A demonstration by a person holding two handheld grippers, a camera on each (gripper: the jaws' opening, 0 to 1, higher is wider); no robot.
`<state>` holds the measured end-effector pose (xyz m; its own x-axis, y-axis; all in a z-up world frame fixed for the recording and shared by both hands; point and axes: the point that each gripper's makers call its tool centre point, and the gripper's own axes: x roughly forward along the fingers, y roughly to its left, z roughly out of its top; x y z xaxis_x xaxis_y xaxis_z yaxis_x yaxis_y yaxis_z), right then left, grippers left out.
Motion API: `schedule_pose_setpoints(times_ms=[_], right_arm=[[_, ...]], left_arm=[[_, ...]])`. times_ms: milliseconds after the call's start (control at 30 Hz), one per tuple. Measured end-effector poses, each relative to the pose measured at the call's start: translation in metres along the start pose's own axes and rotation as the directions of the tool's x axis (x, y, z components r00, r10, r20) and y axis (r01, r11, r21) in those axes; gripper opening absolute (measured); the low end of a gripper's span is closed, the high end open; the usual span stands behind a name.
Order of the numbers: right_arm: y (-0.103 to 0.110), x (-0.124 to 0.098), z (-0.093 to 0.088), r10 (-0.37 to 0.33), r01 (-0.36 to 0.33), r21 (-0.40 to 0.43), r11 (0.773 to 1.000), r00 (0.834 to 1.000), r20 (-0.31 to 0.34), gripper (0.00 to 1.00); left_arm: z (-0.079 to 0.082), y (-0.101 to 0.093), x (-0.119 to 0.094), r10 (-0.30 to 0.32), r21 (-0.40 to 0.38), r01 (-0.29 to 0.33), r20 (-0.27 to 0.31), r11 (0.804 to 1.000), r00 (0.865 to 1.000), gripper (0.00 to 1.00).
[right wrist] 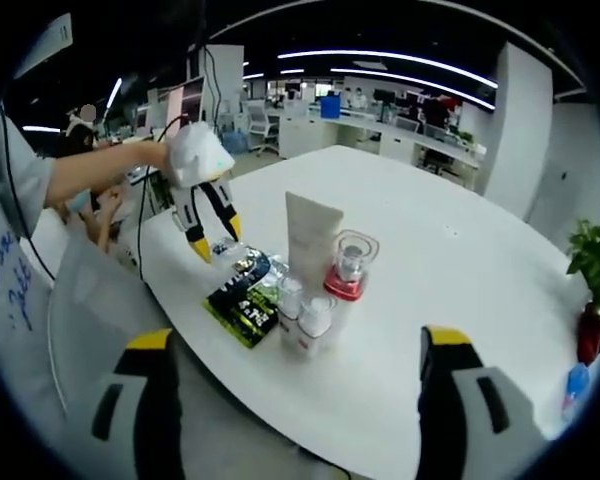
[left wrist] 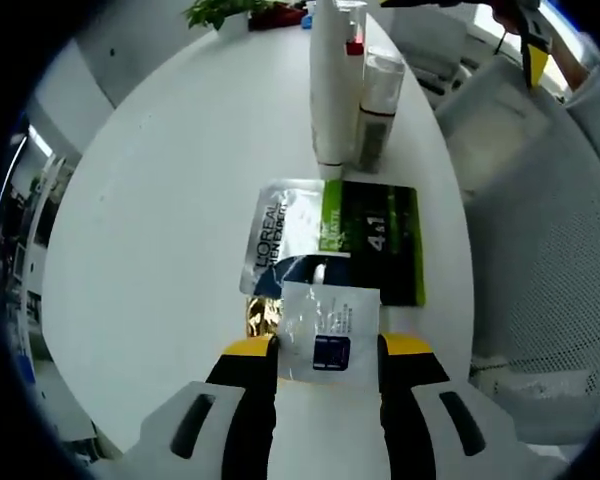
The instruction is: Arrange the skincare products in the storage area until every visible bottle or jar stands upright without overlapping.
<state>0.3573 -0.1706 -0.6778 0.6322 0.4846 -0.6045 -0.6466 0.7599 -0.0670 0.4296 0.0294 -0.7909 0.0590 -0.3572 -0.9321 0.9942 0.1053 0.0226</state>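
My left hand-held gripper (left wrist: 328,350) hung over the white sachet (left wrist: 327,332), jaws flanking it; whether they pinched it I could not tell. It overlapped the L'Oréal sachet (left wrist: 280,235) near the white tube (left wrist: 332,80). Next, I judged, separating them. My right hand-held gripper (right wrist: 295,350) gaped, empty.

Opposite close views across 1 shared white table (left wrist: 160,230).

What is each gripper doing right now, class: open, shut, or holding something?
Left gripper: jaws on either side of a small white sachet; whether they grip it cannot be told.
Right gripper: open, holding nothing.
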Motion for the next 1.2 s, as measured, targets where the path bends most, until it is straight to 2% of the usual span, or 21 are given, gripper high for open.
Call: schedule_pose_setpoints(times_ms=[333,533,900,1200], right_arm=[[0.003,0.000,-0.002,0.013,-0.013,-0.006,1.000,1.000,-0.011,1.00],[0.002,0.001,0.000,0.012,-0.012,-0.014,1.000,1.000,-0.009,1.00],[-0.001,0.002,-0.002,0.006,-0.006,-0.019,1.000,1.000,-0.016,1.00],[-0.002,0.004,-0.005,0.011,-0.012,-0.017,1.000,1.000,-0.025,1.00]], left_arm=[[-0.013,-0.008,0.008,-0.010,0.001,0.010,-0.036,1.000,0.999,0.37],[-0.017,-0.011,0.010,-0.017,-0.011,0.017,-0.039,1.000,0.999,0.37],[-0.031,-0.020,0.019,-0.019,-0.001,0.019,-0.085,1.000,0.996,0.37],[-0.028,-0.029,0.024,-0.035,-0.015,0.034,-0.069,0.999,0.997,0.37]])
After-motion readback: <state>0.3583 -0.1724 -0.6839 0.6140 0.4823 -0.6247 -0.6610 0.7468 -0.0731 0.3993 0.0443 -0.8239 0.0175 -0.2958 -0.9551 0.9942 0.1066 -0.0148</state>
